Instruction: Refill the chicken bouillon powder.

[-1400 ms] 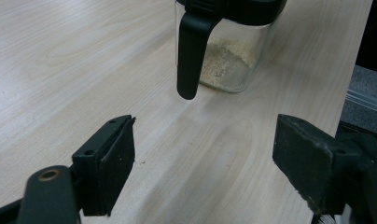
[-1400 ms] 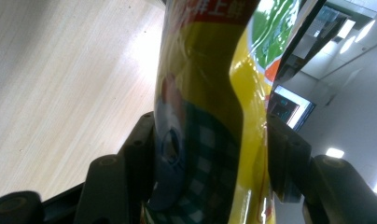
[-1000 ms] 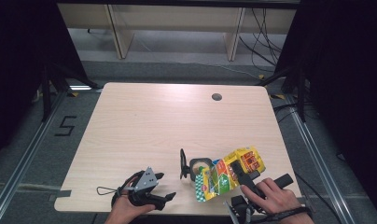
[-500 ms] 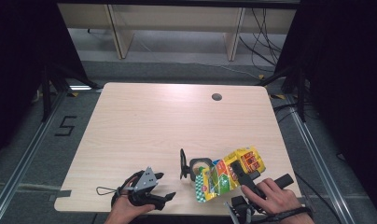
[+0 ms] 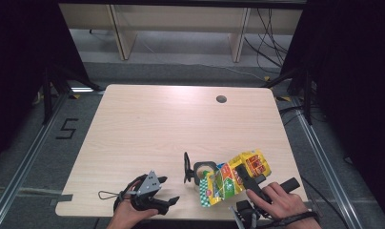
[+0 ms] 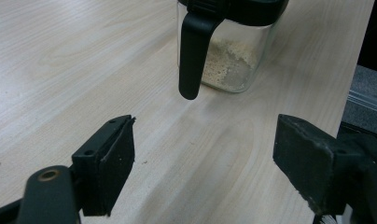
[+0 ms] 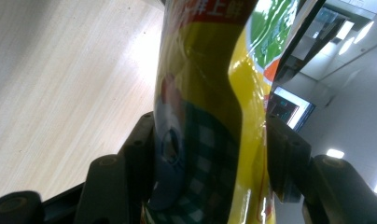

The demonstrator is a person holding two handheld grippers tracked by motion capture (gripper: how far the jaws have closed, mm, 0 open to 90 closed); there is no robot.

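A yellow and green snack bag hangs tilted just right of a clear jar near the table's front edge. My right gripper is shut on the bag, and in the right gripper view both jaws press into the bag's sides. The jar holds beige granules, and its black lid stands flipped up on the left side. My left gripper rests on the table left of the jar. Its fingers stand wide apart with nothing between them, pointing at the jar.
The light wooden table has a round cable hole at the back right. Shelving and cables lie on the floor beyond the far edge. Dark curtains flank both sides.
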